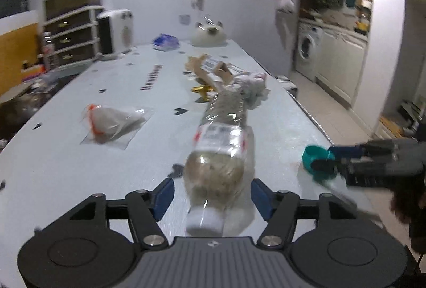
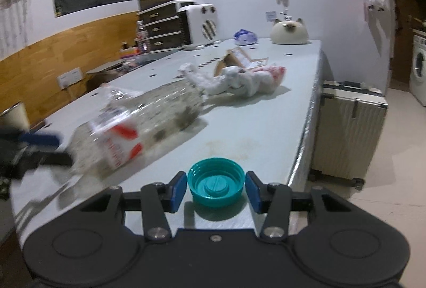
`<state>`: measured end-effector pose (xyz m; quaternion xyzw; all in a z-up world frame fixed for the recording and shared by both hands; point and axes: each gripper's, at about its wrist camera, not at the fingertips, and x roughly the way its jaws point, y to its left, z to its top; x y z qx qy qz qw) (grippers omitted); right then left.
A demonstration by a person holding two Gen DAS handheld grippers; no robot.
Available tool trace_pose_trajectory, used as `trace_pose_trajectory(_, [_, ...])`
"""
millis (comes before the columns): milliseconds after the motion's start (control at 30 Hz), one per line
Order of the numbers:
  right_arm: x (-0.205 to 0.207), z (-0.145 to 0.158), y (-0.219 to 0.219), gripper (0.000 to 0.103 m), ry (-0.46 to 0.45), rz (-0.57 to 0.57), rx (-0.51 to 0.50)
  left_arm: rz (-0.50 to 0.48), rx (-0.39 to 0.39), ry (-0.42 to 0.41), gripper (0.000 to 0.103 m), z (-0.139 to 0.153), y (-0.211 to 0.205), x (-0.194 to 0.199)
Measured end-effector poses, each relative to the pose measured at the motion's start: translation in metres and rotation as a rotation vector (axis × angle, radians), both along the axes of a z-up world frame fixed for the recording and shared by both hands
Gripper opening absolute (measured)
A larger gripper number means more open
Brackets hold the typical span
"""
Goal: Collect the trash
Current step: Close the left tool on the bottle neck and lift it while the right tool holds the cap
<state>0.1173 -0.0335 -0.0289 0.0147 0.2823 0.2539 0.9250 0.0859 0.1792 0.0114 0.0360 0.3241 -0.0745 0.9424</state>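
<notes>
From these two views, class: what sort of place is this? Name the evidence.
Probably a lived-in home, a room open to a kitchen or laundry area: a washing machine beside white cabinets, and a suitcase by the table.

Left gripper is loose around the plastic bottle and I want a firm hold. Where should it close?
Probably the rounded shoulder just behind the white neck. The plastic bottle lies on its side on the table, neck toward the left gripper, whose jaws stand open either side of it. Come straight along its length and close across the width; the crinkled body farther out looks likely to crush.
</notes>
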Motion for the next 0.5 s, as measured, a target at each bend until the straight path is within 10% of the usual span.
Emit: trace_pose_trajectory(500, [-0.035,0.003,0.002,0.049,0.023,0.106,-0.013,-0.045,0.091,0.386,0.071,0.015,-0.028,0.118])
